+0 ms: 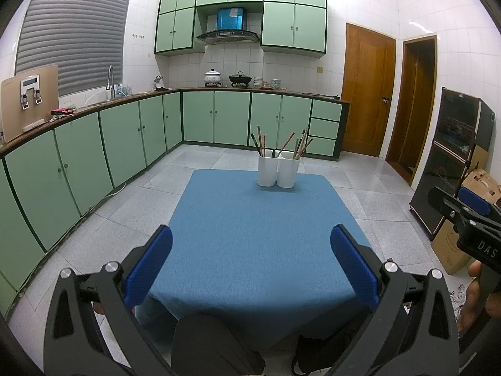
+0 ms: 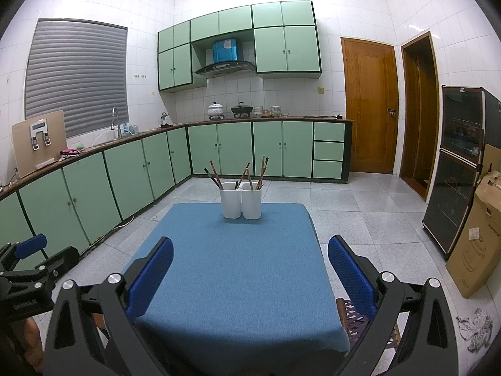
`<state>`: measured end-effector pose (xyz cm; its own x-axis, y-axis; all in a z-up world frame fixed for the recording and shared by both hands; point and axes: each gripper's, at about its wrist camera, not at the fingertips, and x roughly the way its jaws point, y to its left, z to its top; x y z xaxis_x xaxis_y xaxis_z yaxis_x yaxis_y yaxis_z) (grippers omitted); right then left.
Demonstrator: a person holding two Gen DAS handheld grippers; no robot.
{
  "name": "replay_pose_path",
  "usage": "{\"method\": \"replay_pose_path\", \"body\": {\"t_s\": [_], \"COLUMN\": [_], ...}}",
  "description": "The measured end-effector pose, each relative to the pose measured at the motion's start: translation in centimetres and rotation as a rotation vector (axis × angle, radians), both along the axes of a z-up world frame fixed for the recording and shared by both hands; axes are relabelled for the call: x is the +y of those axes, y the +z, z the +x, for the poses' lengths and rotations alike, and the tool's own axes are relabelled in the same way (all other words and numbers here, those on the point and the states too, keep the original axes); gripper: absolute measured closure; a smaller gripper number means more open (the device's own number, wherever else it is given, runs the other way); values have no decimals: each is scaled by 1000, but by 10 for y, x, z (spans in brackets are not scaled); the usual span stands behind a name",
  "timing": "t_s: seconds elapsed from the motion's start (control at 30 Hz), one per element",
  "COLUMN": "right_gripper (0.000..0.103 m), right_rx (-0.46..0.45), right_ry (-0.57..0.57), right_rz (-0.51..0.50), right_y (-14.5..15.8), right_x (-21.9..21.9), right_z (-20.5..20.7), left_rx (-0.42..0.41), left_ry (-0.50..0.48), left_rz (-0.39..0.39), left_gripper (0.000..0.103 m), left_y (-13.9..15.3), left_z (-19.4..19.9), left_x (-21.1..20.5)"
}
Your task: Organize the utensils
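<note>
The left gripper (image 1: 250, 266) hangs over the near edge of the blue tablecloth (image 1: 260, 244), its jaws spread wide with nothing between them. At the far end of the cloth, about mid-width, two white holders (image 2: 240, 204) stand upright and touching side by side, each with a loose bunch of chopsticks (image 2: 241, 174) leaning out of the top at mixed angles. The right gripper (image 2: 250, 269) hangs over the near right part of the cloth, well apart from the holders, its jaws likewise wide and holding nothing.
</note>
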<state>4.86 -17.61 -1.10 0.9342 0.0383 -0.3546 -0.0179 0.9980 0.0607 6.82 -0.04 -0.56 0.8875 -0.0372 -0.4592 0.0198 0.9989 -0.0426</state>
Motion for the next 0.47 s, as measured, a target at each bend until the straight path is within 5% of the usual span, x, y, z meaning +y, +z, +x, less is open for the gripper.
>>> {"method": "replay_pose_path", "body": {"t_s": [0.47], "right_gripper": [6], "right_rx": [-3], "right_ry": [-1], "right_rz": [1], "right_y": [2], "right_x": [0], "right_z": [0], "left_rx": [-17], "left_ry": [19], "left_rz": [-3], "left_gripper": [5], "left_y": [5], "left_z": [-4], "left_x": [2]}}
